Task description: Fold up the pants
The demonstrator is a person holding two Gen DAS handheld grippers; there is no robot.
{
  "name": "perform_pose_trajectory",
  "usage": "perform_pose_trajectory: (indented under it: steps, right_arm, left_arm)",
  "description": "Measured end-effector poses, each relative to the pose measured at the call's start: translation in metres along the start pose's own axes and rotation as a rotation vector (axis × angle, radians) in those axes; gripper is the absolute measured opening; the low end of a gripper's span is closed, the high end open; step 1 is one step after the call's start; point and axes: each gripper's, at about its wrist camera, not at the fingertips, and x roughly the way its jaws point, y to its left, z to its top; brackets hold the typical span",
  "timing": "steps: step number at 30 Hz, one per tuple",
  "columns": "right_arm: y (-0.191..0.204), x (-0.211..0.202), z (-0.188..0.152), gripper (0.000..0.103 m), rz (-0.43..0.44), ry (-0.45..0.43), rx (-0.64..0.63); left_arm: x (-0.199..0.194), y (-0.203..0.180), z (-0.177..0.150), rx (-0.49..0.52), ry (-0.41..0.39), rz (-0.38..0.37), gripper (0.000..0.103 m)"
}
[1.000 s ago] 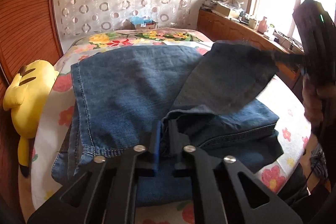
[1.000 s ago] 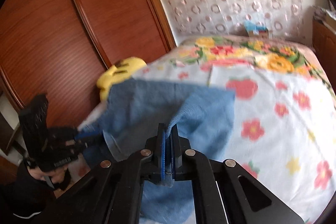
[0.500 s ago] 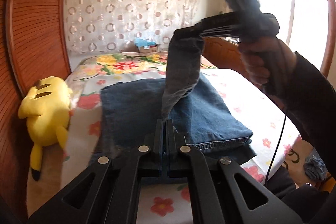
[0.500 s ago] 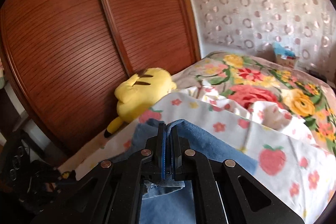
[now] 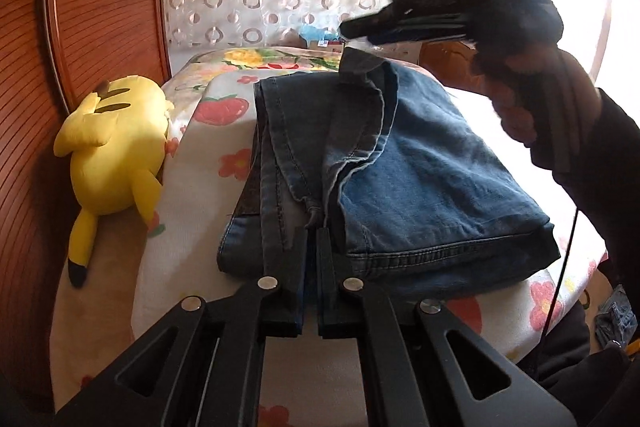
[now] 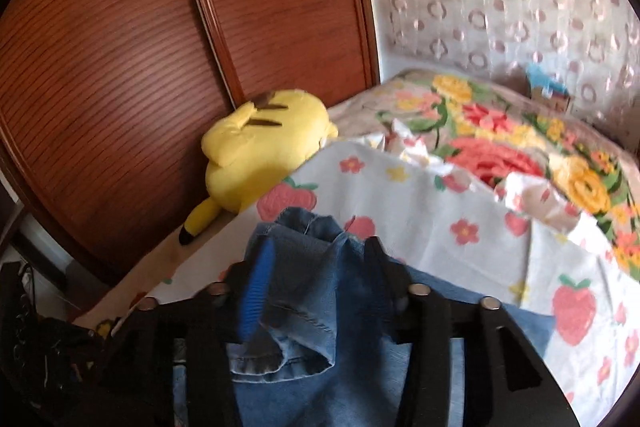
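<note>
Bed (image 5: 192, 163) carries a strawberry-print sheet; folded jeans (image 5: 420, 179) lie on it, yellow plush toy (image 5: 116, 143) at its edge.

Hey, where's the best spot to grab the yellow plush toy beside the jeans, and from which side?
Probably the yellow plush toy by its leg nearest the folded jeans, coming from the bed side. It lies wedged between the wooden sliding door and the mattress, so only that side looks open.
</note>
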Motion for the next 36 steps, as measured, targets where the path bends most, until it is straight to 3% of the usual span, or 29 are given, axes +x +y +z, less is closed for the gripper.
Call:
perform_pose_trajectory:
  steps: [1, 2, 6, 8, 11, 18, 26, 31, 36]
  right_arm:
    - [-0.001, -0.007, -0.002, 0.051, -0.008, -0.016, -0.009]
    - [-0.002, -0.013, -0.005, 0.051, -0.028, -0.031, -0.017]
    - [-0.013, -0.030, -0.022, 0.051, -0.086, -0.072, -0.027]
    - [-0.018, -0.032, -0.034, 0.051, -0.118, -0.067, -0.033]
    - [-0.029, -0.025, -0.051, 0.051, -0.155, -0.039, -0.019]
    - [-0.013, 0.013, -0.052, 0.051, -0.171, 0.049, -0.088]
    - [0.029, 0.039, -0.021, 0.051, -0.015, 0.030, -0.137]
    - [0.026, 0.018, -0.014, 0.051, 0.033, -0.082, -0.062]
    - [0.012, -0.009, -0.030, 0.051, -0.054, -0.083, -0.058]
  left_arm:
    - [0.000, -0.001, 0.001, 0.001, 0.001, 0.003, 0.004]
    - [0.000, -0.003, 0.002, 0.005, -0.001, 0.007, 0.014]
    - [-0.004, -0.007, 0.010, 0.016, -0.034, 0.032, 0.033]
    - [-0.004, -0.006, 0.013, 0.014, -0.048, 0.041, 0.056]
    - [-0.005, -0.003, 0.016, 0.000, -0.057, 0.047, 0.078]
    - [-0.004, 0.006, 0.014, -0.023, -0.063, 0.076, 0.078]
    - [-0.013, 0.019, 0.012, -0.048, -0.078, 0.125, 0.078]
    - [-0.012, 0.016, 0.012, -0.039, -0.078, 0.109, 0.078]
    - [-0.004, 0.010, 0.014, -0.028, -0.062, 0.091, 0.078]
